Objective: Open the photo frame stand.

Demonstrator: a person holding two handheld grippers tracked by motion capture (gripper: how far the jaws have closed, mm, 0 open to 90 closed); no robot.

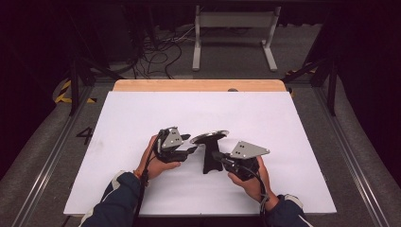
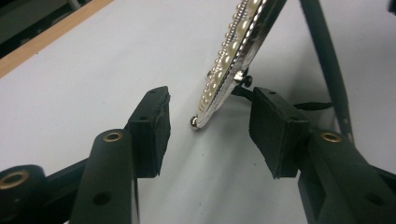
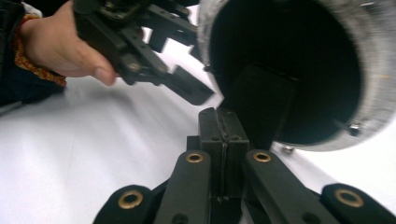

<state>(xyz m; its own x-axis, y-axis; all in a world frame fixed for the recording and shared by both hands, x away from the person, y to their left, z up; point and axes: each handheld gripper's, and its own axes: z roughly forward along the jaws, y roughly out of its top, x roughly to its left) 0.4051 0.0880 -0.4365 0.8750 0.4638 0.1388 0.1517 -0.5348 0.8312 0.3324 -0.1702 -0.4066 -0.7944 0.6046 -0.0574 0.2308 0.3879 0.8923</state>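
An oval frame (image 1: 209, 136) with a pearl-beaded silver rim (image 2: 229, 60) stands tilted on its black back leg (image 1: 211, 161) at the middle of the white table top. My left gripper (image 1: 191, 144) is on its left side and open. In the left gripper view the rim's lower edge lies just beyond the gap between the pads (image 2: 152, 126), touching neither. My right gripper (image 1: 216, 155) is shut behind the frame's dark back (image 3: 289, 56), close to the back leg (image 3: 264, 102). Its pads (image 3: 210, 133) press together with nothing between them.
A white sheet (image 1: 142, 113) covers the table, with a wooden strip (image 1: 198, 85) along the far edge. On the floor beyond stand a white metal rack (image 1: 234, 28) and loose cables (image 1: 161, 52). Rails run along both sides of the table.
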